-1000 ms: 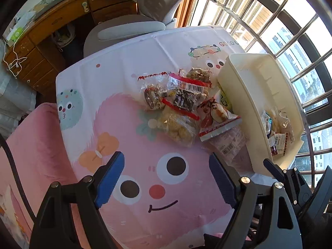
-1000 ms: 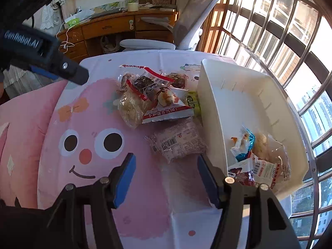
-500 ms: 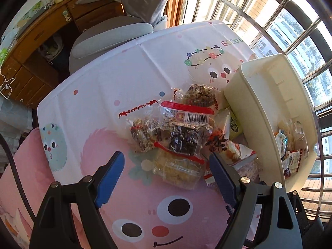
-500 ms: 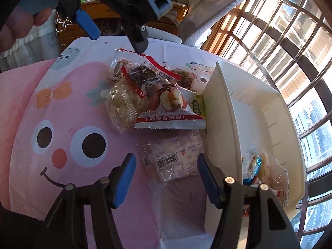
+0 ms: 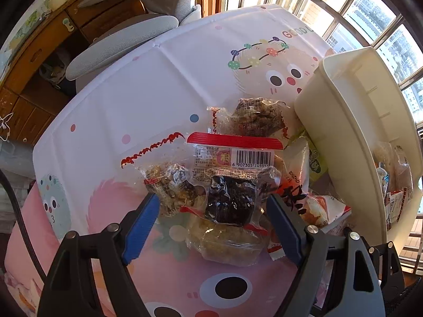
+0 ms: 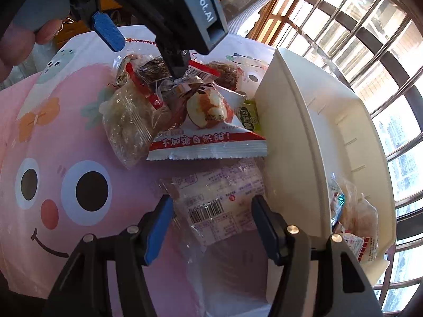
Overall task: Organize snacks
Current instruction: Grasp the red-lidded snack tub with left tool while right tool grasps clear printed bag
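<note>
Left gripper (image 5: 211, 222): jaws apart, empty, poised above the dark-filled clear packet (image 5: 230, 200) on top of the snack pile just beside the cream bin (image 5: 341, 142). Right gripper (image 6: 211, 224): jaws apart, empty, straddling the flat pale barcode packet (image 6: 219, 198) against the bin's near wall. Likely light, soft, crinkly and slippery film; best pinched across the filled middle, not the loose sealed edges.

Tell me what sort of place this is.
Probably a room at home, a study or bedroom. A wooden desk with drawers and an office chair stand behind a table under a cartoon tablecloth, beside barred windows.
</note>
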{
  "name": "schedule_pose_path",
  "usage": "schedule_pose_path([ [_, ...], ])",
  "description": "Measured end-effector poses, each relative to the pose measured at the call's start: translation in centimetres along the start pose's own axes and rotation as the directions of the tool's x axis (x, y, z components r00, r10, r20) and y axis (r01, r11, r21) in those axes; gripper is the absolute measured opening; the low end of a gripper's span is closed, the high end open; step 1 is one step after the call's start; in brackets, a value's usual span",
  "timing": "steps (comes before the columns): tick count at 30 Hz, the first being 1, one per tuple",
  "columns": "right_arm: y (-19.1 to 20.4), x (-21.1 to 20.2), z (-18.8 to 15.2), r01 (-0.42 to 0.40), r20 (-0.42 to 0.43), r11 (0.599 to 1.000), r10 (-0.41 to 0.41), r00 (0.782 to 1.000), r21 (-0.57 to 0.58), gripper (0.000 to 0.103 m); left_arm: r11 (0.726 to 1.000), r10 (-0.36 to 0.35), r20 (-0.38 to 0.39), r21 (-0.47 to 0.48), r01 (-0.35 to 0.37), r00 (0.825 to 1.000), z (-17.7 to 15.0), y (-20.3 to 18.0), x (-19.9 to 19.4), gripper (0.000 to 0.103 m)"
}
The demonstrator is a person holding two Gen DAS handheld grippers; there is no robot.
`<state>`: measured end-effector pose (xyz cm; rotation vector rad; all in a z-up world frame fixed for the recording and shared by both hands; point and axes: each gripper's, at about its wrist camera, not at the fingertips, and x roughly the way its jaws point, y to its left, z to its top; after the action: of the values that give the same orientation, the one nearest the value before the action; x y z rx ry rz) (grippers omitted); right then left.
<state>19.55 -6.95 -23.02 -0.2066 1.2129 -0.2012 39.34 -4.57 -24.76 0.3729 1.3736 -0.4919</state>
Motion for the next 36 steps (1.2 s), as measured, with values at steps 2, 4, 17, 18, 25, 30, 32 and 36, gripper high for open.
schedule_pose_path([
  [2, -0.2, 0.2, 0.2, 0.001, 0.005, 1.0, -0.001, 1.0, 0.007, 0.066, 1.0, -0.006, -0.007, -0.009, 0.006, 1.0, 0.2, 0.1, 0.5, 0.081],
  [4, 0.0, 0.4, 0.3, 0.013, 0.008, 1.0, -0.013, 1.0, -0.004, 0.067, 1.0, -0.014, -0.01, -0.019, 0.014, 1.0, 0.3, 0.1, 0.8, 0.078],
  [17, 1.6, 1.6, 0.9, 0.096, -0.001, 0.995, -0.096, 0.995, -0.034, 0.081, 0.995, -0.075, -0.019, -0.07, 0.073, 0.997, 0.9, 0.1, 2.3, 0.053],
  [18, 1.7, 1.8, 0.9, 0.103, -0.008, 0.994, -0.103, 0.995, -0.036, 0.081, 0.994, -0.082, -0.019, -0.077, 0.08, 0.996, 0.9, 0.2, 2.4, 0.051],
  [25, 1.6, 2.2, 1.6, 0.114, -0.035, 0.992, -0.116, 0.993, -0.057, 0.079, 0.982, -0.138, -0.013, -0.133, 0.135, 0.99, 0.8, 0.6, 2.8, 0.04],
  [30, 1.3, 2.2, 1.8, 0.089, -0.065, 0.995, -0.092, 0.994, -0.039, 0.07, 0.978, -0.142, 0.0, -0.152, 0.141, 0.99, 0.5, 0.9, 2.4, 0.039],
  [32, 1.0, 2.4, 2.1, 0.086, -0.074, 0.996, -0.088, 0.993, -0.037, 0.067, 0.975, -0.147, 0.007, -0.165, 0.146, 0.989, 0.2, 1.3, 2.1, 0.039],
  [36, 0.6, 2.3, 2.0, 0.074, -0.082, 0.997, -0.076, 0.994, -0.033, 0.061, 0.973, -0.144, 0.023, -0.179, 0.146, 0.989, -0.3, 1.9, 1.1, 0.039],
])
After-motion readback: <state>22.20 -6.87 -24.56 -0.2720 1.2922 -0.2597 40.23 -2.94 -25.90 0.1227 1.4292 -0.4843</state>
